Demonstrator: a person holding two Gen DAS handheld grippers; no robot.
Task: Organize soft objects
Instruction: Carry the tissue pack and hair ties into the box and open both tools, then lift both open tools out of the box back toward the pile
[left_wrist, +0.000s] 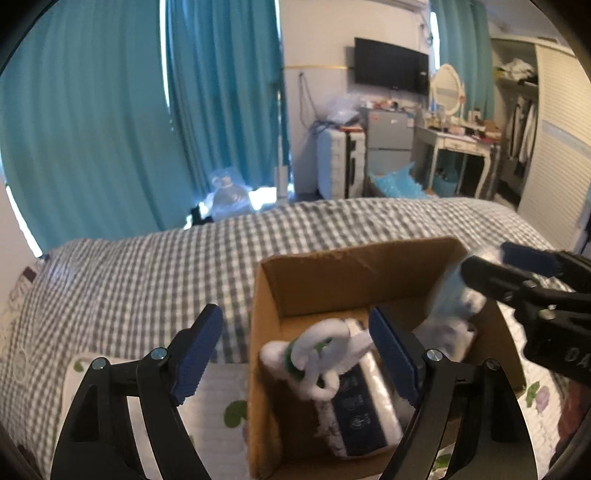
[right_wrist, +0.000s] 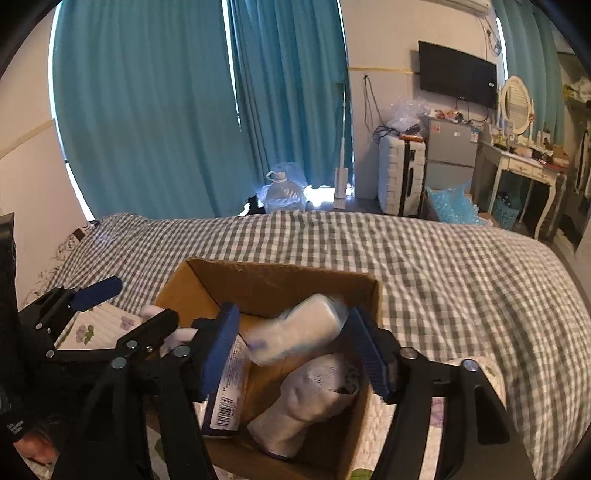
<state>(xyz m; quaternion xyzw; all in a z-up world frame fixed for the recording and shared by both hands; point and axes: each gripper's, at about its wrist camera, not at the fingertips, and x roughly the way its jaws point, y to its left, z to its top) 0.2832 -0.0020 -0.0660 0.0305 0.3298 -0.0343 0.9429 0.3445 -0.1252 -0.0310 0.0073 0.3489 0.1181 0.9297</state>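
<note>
the cardboard box (right_wrist: 273, 288) sits on the bed (right_wrist: 443, 266). soft things are already in it: a white plush toy (left_wrist: 325, 354), a grey sock bundle (right_wrist: 306, 398) and a flat packet (right_wrist: 225, 391). a soft white pack (right_wrist: 295, 336) is blurry and sits between the fingers of the right claw (right_wrist: 291, 354), over the box. the fingers are wide apart, so i think it is being dropped in. the left claw (left_wrist: 295, 354) hangs over the box too, spread apart and empty.
</note>
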